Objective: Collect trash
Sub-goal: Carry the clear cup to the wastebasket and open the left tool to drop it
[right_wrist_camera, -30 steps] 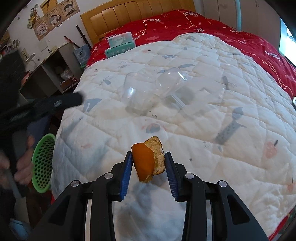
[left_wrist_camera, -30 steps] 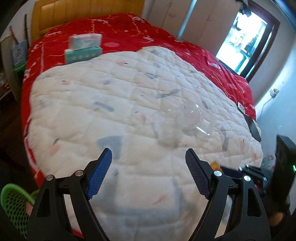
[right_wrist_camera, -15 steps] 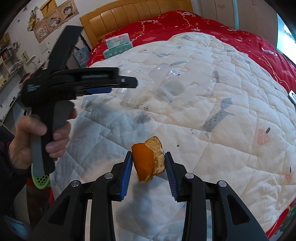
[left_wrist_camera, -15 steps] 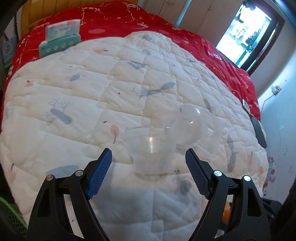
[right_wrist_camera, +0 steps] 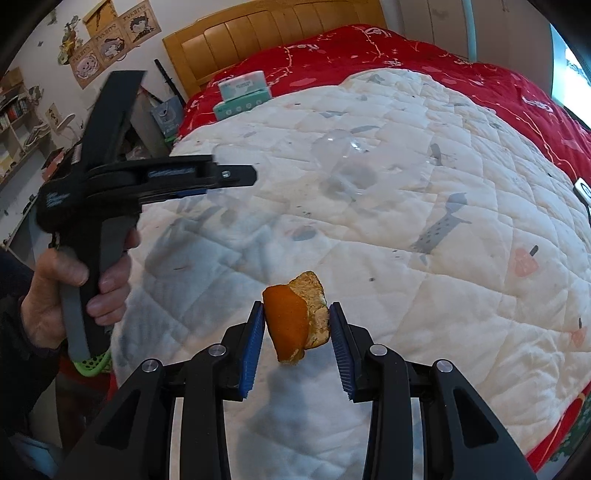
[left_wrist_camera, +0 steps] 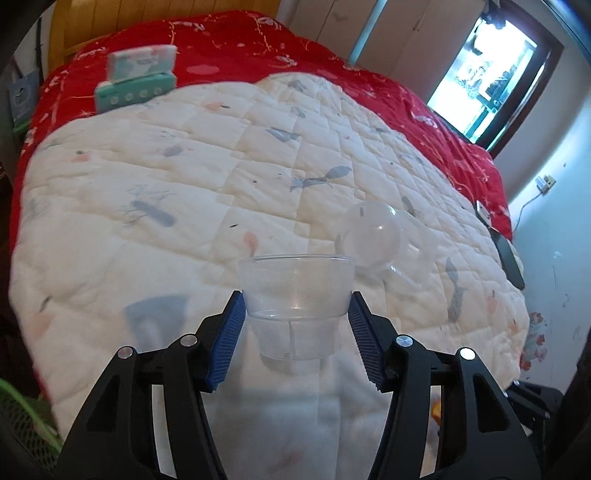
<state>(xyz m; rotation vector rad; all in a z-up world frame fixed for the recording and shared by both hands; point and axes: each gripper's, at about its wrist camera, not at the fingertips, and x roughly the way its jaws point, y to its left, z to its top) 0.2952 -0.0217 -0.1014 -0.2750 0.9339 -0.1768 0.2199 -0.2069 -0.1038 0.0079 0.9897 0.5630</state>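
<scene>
Trash on the bed is in both grippers. A clear, round plastic cup (left_wrist_camera: 295,291) sits upright between the blue ribbed pads (left_wrist_camera: 226,341) of the left gripper (left_wrist_camera: 295,306), which press against its sides near the rim, so the cup is clamped. Just behind and to the right of it, a second clear plastic cup (left_wrist_camera: 371,236) lies on its side on the white quilted blanket (left_wrist_camera: 184,177), its rounded bottom turned toward the camera.

The right gripper (right_wrist_camera: 296,325) is closed on a torn piece of orange peel (right_wrist_camera: 291,321), orange skin to the left and pale pith to the right, held above the near edge of the blanket.

From the right wrist view, the person's left hand (right_wrist_camera: 70,291) grips the handle of the left gripper, and a green mesh basket (right_wrist_camera: 92,363) shows just below that hand, beside the bed.

Two stacked tissue packs (left_wrist_camera: 138,79) rest farther up, on the red bedspread (left_wrist_camera: 240,40) near the wooden headboard (right_wrist_camera: 273,33).
</scene>
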